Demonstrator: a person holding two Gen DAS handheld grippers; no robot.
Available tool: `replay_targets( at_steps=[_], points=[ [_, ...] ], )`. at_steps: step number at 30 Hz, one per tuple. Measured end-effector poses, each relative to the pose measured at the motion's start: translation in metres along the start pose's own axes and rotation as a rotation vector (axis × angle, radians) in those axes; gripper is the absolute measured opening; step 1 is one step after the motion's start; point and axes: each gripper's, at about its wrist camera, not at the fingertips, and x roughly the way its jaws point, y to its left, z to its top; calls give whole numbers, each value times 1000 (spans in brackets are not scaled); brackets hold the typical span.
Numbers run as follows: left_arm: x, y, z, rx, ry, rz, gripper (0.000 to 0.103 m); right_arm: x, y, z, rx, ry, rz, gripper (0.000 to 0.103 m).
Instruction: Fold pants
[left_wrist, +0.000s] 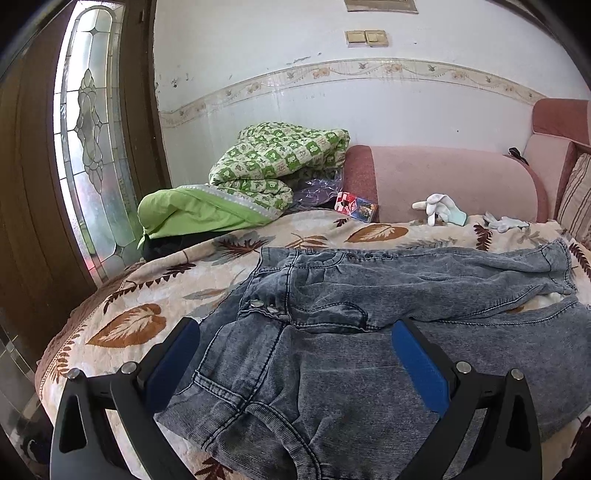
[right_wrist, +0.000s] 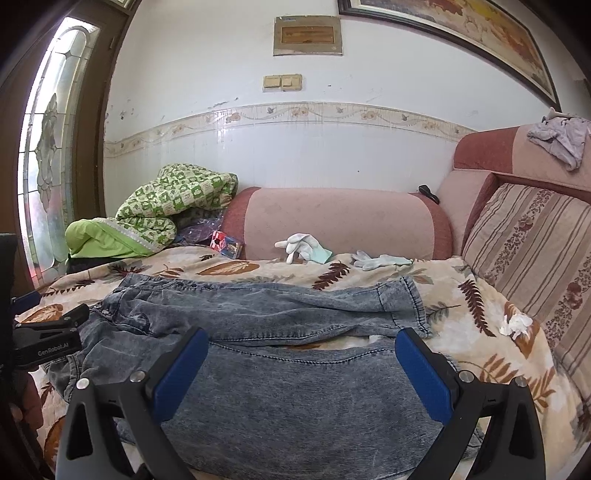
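Grey-blue washed denim pants (left_wrist: 369, 332) lie spread flat on a leaf-patterned cover (left_wrist: 125, 325), waistband to the left and both legs running right. My left gripper (left_wrist: 295, 332) hovers open over the waist and seat area, nothing between its blue pads. In the right wrist view the pants (right_wrist: 295, 369) fill the foreground, the near leg under my right gripper (right_wrist: 301, 343), which is open and holds nothing. The far leg's cuff (right_wrist: 402, 299) lies at centre right. The left gripper (right_wrist: 48, 332) shows at the left edge.
A green checked quilt (left_wrist: 273, 162) is piled at the back left beside a pink sofa armrest (left_wrist: 439, 181). White gloves (right_wrist: 306, 245) and a small colourful packet (right_wrist: 225, 243) lie behind the pants. A striped cushion (right_wrist: 532, 251) and crumpled tissue (right_wrist: 515, 325) sit right. A glass-panelled door (left_wrist: 88, 122) stands left.
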Motion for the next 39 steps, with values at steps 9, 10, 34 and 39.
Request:
replay_targets(
  at_steps=[9,10,34,39],
  points=[
    [-3,3,2,-12,-5,-1,103,2,3,-2,-13,8,-8,102],
    [-4,3,2,-11,-7,-1,103,2,3,-2,-16,8,-9,102],
    [6,3,-2,-21,59,-67,103,2,6,-6,-41,16,-21,102],
    [5,2,-2,-11,57,-73,103,5,6,-7,-40,23,-25,102]
  ],
)
